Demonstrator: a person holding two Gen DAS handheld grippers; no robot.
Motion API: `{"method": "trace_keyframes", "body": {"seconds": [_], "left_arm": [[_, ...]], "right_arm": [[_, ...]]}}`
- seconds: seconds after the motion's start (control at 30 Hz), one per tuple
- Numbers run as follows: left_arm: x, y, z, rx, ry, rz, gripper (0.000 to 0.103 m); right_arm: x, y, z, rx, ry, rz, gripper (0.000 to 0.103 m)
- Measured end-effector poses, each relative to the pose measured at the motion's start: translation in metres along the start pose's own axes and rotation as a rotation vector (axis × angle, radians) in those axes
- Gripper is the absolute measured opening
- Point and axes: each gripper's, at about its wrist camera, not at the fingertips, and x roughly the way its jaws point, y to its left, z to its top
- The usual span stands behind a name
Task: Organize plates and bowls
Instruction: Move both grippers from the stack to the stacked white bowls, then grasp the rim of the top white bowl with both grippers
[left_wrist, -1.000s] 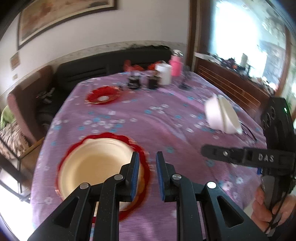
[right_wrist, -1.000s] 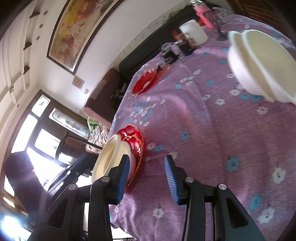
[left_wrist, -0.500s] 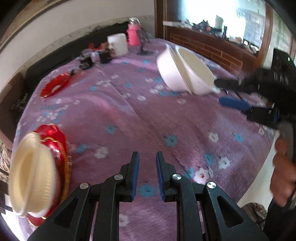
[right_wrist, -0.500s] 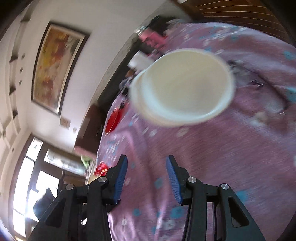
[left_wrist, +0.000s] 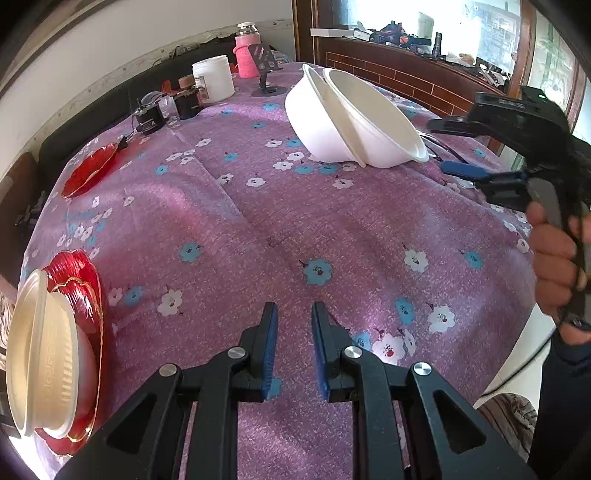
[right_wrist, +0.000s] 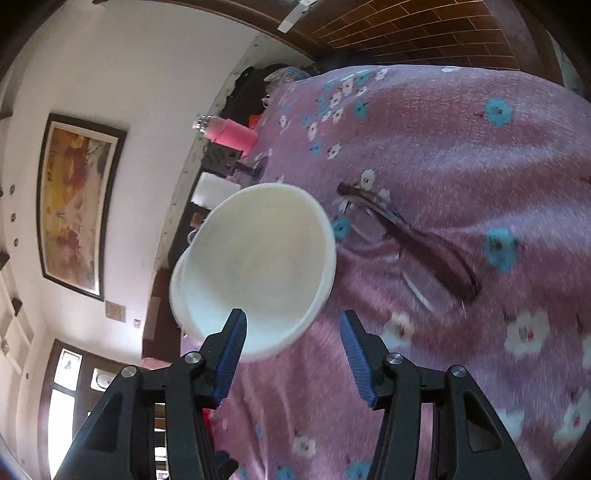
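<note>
Two nested white bowls (left_wrist: 351, 122) lie tilted on the purple floral tablecloth (left_wrist: 295, 229) at the far right. In the right wrist view the bowls (right_wrist: 255, 269) fill the middle, their rim just ahead of my open right gripper (right_wrist: 293, 328). That gripper also shows in the left wrist view (left_wrist: 447, 146), beside the bowls' rim. A cream bowl (left_wrist: 40, 350) sits on a red plate (left_wrist: 83, 280) at the near left edge. A second red plate (left_wrist: 88, 170) lies at the far left. My left gripper (left_wrist: 293, 321) is empty, jaws narrowly apart, above bare cloth.
A white jar (left_wrist: 213, 78), a pink bottle (left_wrist: 246, 50), a phone stand (left_wrist: 266, 70) and small dark jars (left_wrist: 166, 109) stand at the table's far end. Eyeglasses (right_wrist: 406, 243) lie on the cloth right of the white bowls. A wooden ledge (left_wrist: 406, 70) runs behind.
My right gripper moved up to the white bowls' rim and opened wider. My left gripper swung right, away from the cream bowl on the red plate.
</note>
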Motion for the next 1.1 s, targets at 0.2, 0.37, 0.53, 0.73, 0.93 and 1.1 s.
{"method": "trace_keyframes", "body": {"seconds": [0.2,0.37,0.53,0.73,0.93,1.1], "left_arm": [[0.0,0.003,0.003,-0.005,-0.006,0.005,0.018],[-0.007,0.015,0.01,-0.039,-0.038,-0.013,0.018],[-0.021,0.029,0.011,-0.07,-0.08,-0.046,0.032],[-0.033,0.039,0.008,-0.083,-0.118,-0.094,0.035],[-0.021,0.049,0.005,-0.112,-0.091,-0.058,0.035],[-0.009,0.051,0.009,-0.129,-0.086,-0.084,0.015]], "right_arm": [[0.03,0.0,0.003,-0.007,0.075,-0.022,0.02],[0.025,0.009,-0.017,-0.035,0.095,0.011,0.007],[0.006,0.015,-0.05,-0.096,0.159,0.055,0.006],[0.0,0.021,-0.092,-0.187,0.316,0.084,0.006],[0.013,0.027,-0.106,-0.221,0.354,0.081,0.006],[0.019,0.04,-0.109,-0.265,0.355,0.061,0.01]]}}
